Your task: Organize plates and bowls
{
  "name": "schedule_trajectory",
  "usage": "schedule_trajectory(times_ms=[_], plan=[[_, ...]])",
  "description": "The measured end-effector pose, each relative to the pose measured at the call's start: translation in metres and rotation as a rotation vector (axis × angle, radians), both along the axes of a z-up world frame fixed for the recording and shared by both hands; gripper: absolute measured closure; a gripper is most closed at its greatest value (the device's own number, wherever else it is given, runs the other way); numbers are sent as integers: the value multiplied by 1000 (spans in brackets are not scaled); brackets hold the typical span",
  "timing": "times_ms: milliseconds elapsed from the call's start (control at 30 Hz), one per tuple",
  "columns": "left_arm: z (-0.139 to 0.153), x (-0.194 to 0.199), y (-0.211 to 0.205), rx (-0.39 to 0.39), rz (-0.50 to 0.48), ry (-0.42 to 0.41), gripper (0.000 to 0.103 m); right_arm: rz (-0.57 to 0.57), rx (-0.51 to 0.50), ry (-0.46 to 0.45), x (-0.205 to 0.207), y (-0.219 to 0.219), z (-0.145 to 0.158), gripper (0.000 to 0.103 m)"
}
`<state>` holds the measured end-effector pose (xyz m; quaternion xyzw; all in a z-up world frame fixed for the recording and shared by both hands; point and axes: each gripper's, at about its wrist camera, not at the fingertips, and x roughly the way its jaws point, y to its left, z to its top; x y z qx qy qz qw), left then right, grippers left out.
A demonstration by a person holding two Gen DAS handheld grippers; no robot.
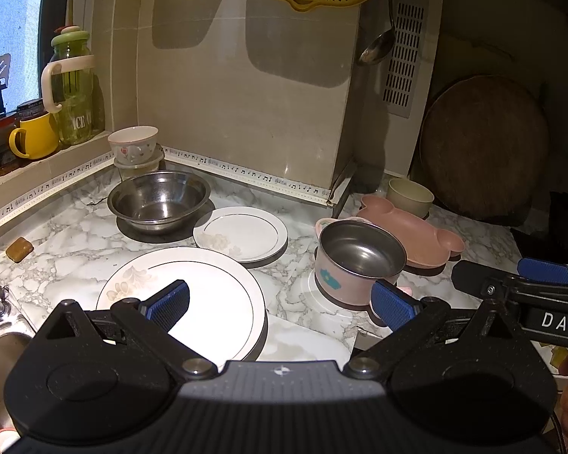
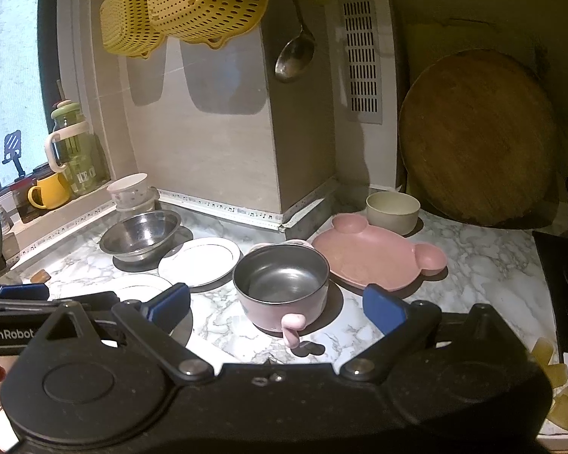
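Both tongs, left (image 1: 280,304) and right (image 2: 276,308), stand wide apart and hold nothing above the marble table (image 1: 75,242), where the dishes lie scattered: large plate (image 1: 208,302) nearest the left tongs and close to the sink edge, small plate (image 1: 242,232) just behind it, steel bowl (image 1: 159,200) by the wall, pink plate (image 2: 375,257) and pink pot (image 2: 284,287) to the right. Principal risk, in my judgement: a thin, glazed plate lying flat offers little purchase, so a rim grip may slip or push the large plate toward the sink. Lesser risk: the two tongs work close together and the right could knock the pot's handle (image 2: 293,327).
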<state>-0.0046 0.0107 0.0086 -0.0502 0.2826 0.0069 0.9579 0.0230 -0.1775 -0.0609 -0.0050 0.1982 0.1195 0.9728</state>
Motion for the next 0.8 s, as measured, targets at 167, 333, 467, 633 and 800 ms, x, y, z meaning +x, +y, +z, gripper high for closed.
schedule_trajectory(times_ms=[167, 333, 467, 633, 800], plan=[[0, -1, 1, -1, 0, -4, 0, 4, -2, -6, -1, 1, 1, 5], [0, 0, 1, -7, 1, 0, 0, 7, 0, -6, -1, 1, 0, 5], [-2, 0, 1, -8, 3, 2, 0, 12, 3, -4, 0, 1, 1, 5], [-3, 6, 1, -15, 16, 11, 0, 30, 11, 8, 9, 0, 1, 5], [-3, 16, 2, -18, 42, 15, 0, 58, 7, 16, 23, 1, 1, 5]])
